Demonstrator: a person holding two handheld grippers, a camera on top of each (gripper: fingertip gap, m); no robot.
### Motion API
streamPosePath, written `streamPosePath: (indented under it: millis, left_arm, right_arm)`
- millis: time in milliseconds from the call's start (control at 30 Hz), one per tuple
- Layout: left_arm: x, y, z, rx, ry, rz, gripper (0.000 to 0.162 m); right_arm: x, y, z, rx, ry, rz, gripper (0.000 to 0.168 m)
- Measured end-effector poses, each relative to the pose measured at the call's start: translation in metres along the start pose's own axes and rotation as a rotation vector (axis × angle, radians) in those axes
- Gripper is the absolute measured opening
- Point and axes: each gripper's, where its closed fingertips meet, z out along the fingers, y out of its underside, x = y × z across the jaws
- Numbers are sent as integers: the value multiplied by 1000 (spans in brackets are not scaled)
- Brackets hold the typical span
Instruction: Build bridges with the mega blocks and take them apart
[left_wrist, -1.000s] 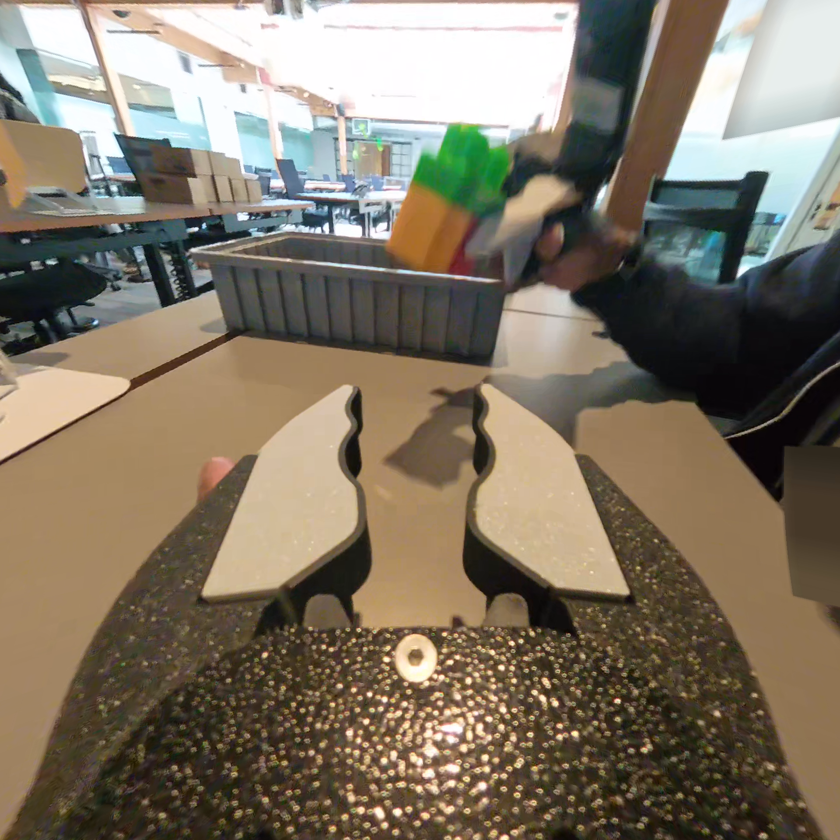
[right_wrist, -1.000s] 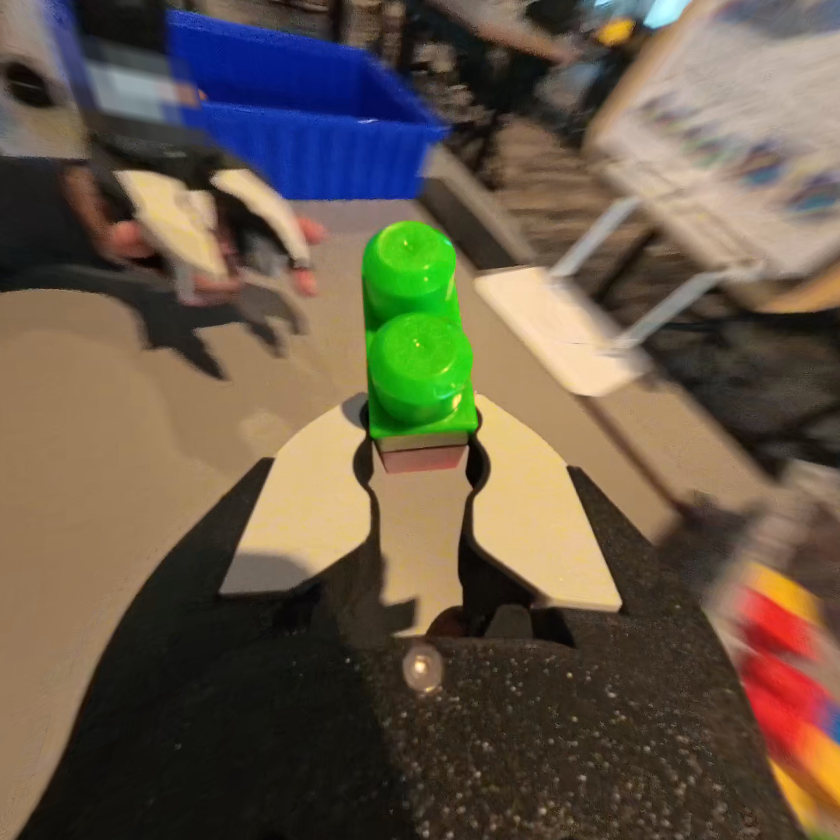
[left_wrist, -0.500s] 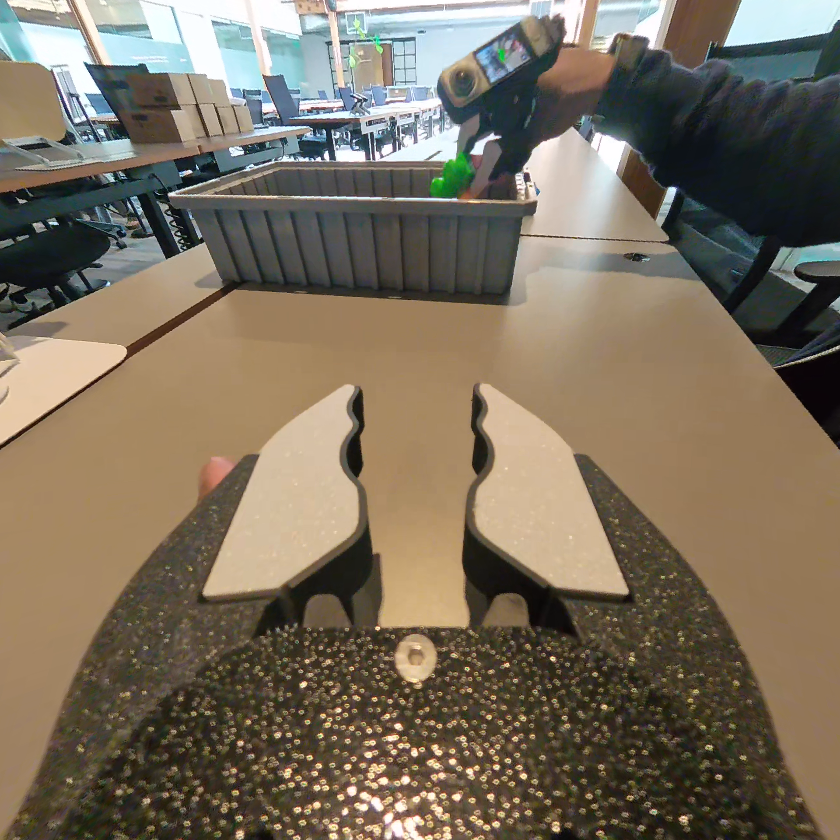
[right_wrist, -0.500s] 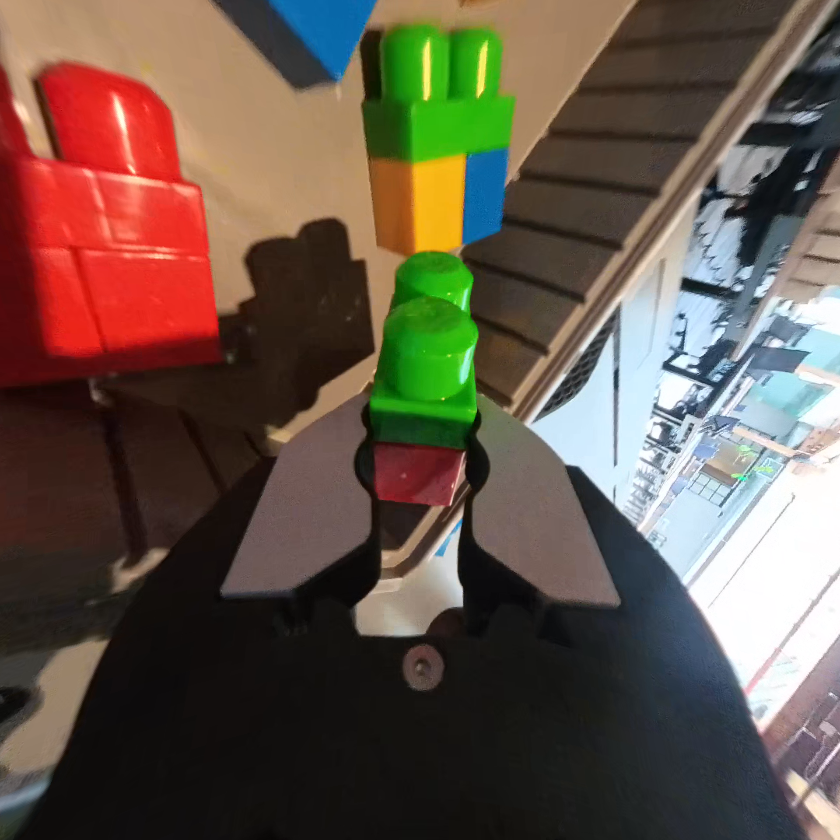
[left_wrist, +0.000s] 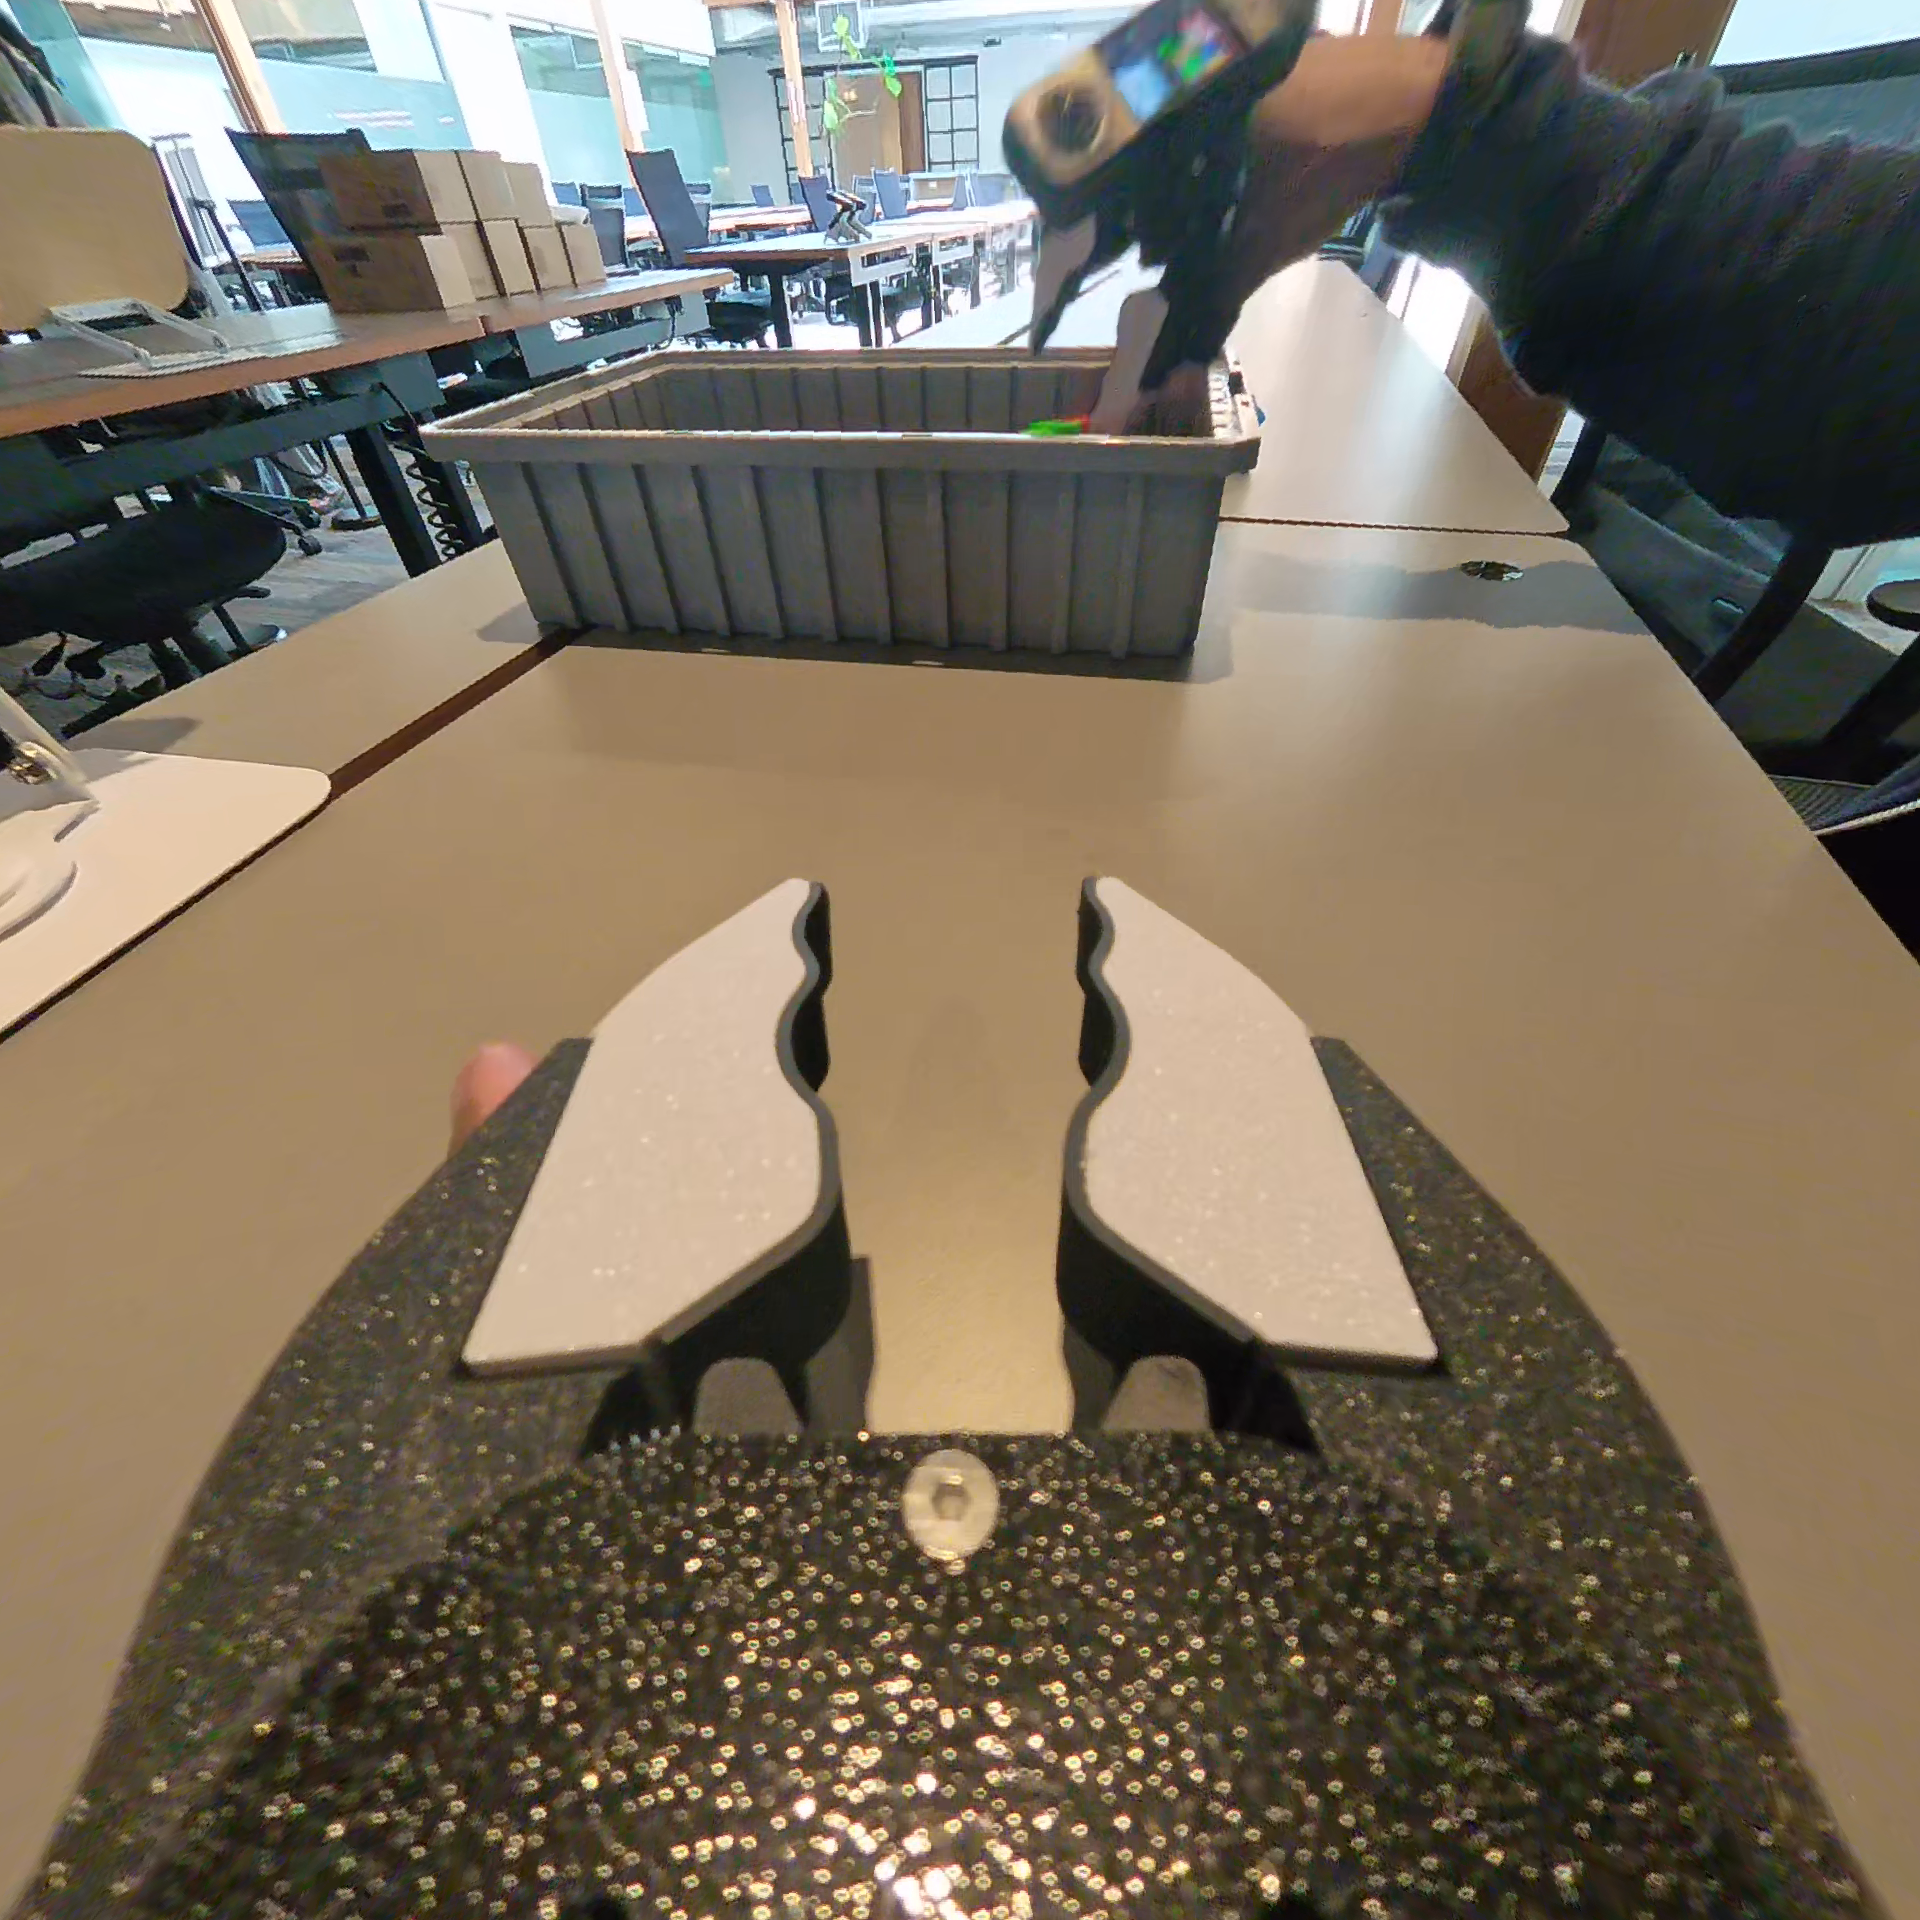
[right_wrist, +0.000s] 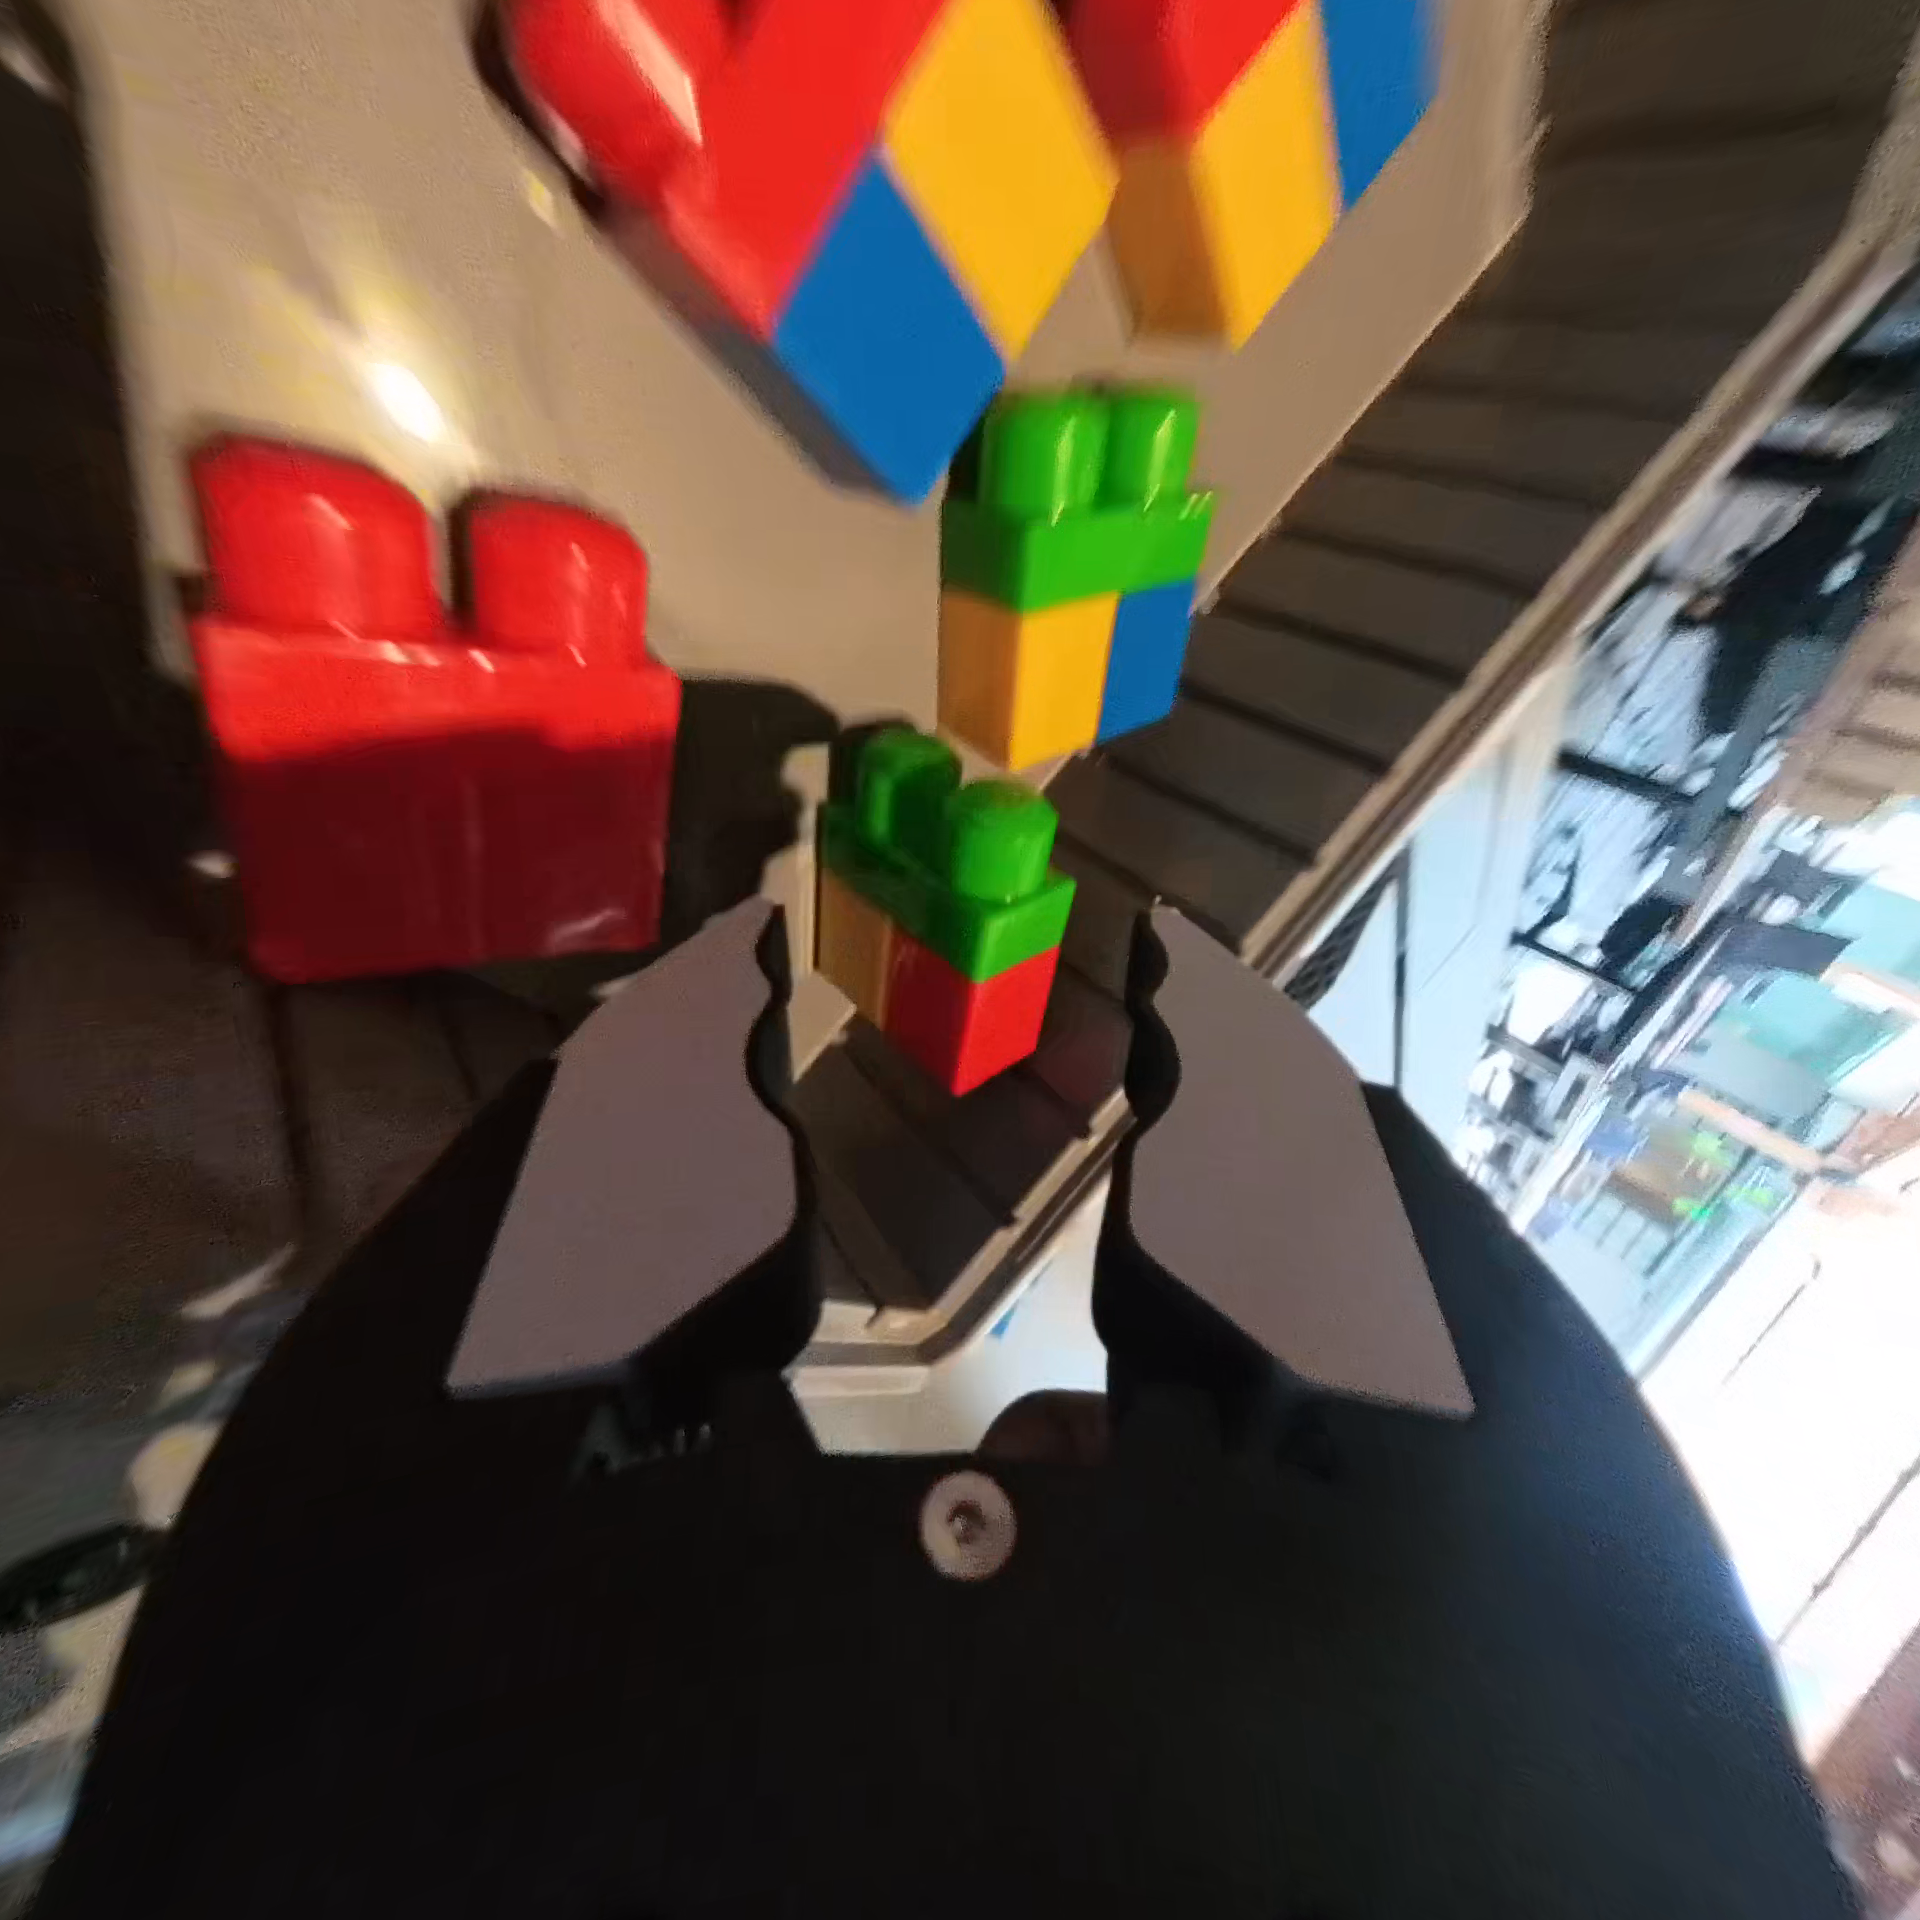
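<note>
**Blocks go back in the bin while the left gripper waits**

Left wrist view: the left gripper (left_wrist: 951, 925) sits low over the bare tabletop (left_wrist: 1351, 831), its jaws parted with only tabletop between them, holding nothing. It seems parked there because no block lies in its reach. In the upper middle of the frame stands a grey ribbed bin (left_wrist: 831, 540), and the right gripper (left_wrist: 1101, 353) dips in over its far right corner from the upper right, blurred; a sliver of green shows just above the rim beside it.

Right wrist view: the right gripper (right_wrist: 951, 935) points down into the bin, jaws spread wide. Between their tips is a small stack (right_wrist: 940, 904), green on top, red and yellow-brown below, tilted and clear of both jaws, so it looks let go to drop in. Just above it in the frame lies a similar green, yellow and blue stack (right_wrist: 1070, 592). A large red block (right_wrist: 436, 727) sits at centre left, and a blurred red, blue and yellow cluster (right_wrist: 935, 208) fills the top.
</note>
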Motion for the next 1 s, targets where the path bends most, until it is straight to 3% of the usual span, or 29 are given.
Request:
streamPosePath:
  millis: [133,267,600,733,833,1000]
  left_arm:
    - [0,1,1,-2,0,-3,45]
    - [1,1,2,-9,-1,1,45]
    - [-3,-3,-3,-2,-33,15,44]
    - [-14,-6,-10,-25,-105,49,45]
    - [-43,-9,-35,-116,-296,88,46]
    - [-94,-28,-160,-271,-760,24,47]
  right_arm:
    - [-8,-65,-68,296,82,-2,58]
    - [-32,-123,-115,436,133,-57,56]
    - [-81,-213,-149,623,77,-108,53]
    - [-150,-258,-153,806,-221,-92,51]
    - [-217,-281,-147,864,-533,-78,51]
    - [-274,-287,-136,851,-734,-110,52]
